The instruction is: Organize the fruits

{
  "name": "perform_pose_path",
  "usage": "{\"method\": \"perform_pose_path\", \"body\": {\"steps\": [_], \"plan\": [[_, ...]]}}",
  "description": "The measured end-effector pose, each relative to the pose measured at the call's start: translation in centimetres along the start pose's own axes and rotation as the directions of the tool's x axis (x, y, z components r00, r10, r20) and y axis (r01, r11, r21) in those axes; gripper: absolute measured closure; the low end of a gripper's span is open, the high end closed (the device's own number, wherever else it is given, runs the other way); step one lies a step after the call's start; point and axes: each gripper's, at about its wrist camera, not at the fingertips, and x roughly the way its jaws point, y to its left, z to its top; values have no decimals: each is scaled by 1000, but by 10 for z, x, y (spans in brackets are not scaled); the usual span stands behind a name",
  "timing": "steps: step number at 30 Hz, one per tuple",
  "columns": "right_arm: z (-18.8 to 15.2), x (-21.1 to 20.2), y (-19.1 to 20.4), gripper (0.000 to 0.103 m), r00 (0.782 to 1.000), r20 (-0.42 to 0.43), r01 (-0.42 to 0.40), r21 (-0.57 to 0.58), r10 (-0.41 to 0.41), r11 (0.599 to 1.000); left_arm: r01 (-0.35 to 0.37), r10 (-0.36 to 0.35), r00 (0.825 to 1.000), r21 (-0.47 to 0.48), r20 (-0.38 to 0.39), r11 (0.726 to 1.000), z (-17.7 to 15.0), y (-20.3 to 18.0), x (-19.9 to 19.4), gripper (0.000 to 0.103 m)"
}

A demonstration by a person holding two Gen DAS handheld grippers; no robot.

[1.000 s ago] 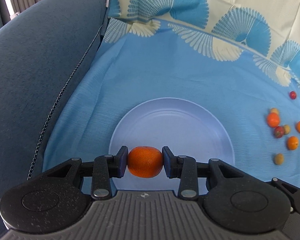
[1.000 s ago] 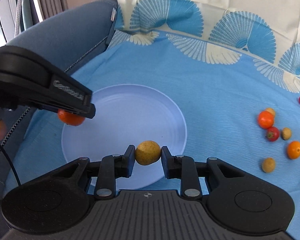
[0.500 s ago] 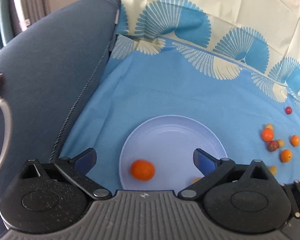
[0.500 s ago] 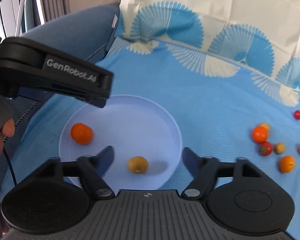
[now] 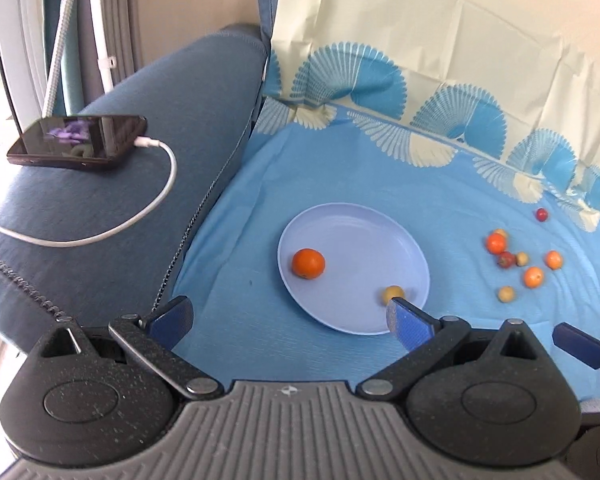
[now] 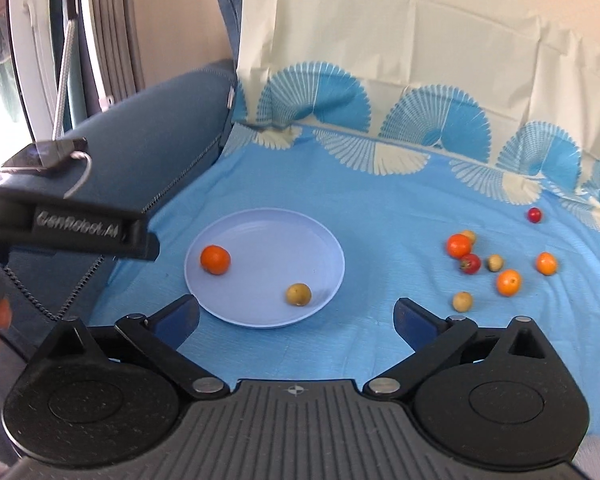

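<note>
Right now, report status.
Left gripper open, empty; right gripper opening, empty. Orange and yellow fruit on plate. Nothing blocking.

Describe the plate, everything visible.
The plate is round, shallow, pale lavender-blue, smooth like plastic, with a low raised rim. It lies flat on the blue cloth near the sofa arm. Two fruits sit on it, apart: an orange at the left and a small yellow-brown fruit near the front. No gripper touches it.

Both fruits released onto plate (image 6: 324,240), tools lifted.
</note>
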Motion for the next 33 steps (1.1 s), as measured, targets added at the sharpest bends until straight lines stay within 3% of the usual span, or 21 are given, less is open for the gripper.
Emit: {"method": "perform_pose_path", "body": {"steps": [17,33], "plan": [[-10,-51,6,1,996,90,17,20,-19,1000,13,-17,992,34,124,999,-9,-6,-57,0],[-9,-50,7,1,996,92,17,26,-19,1000,3,-8,993,38,116,999,-8,-5,-56,0]]}}
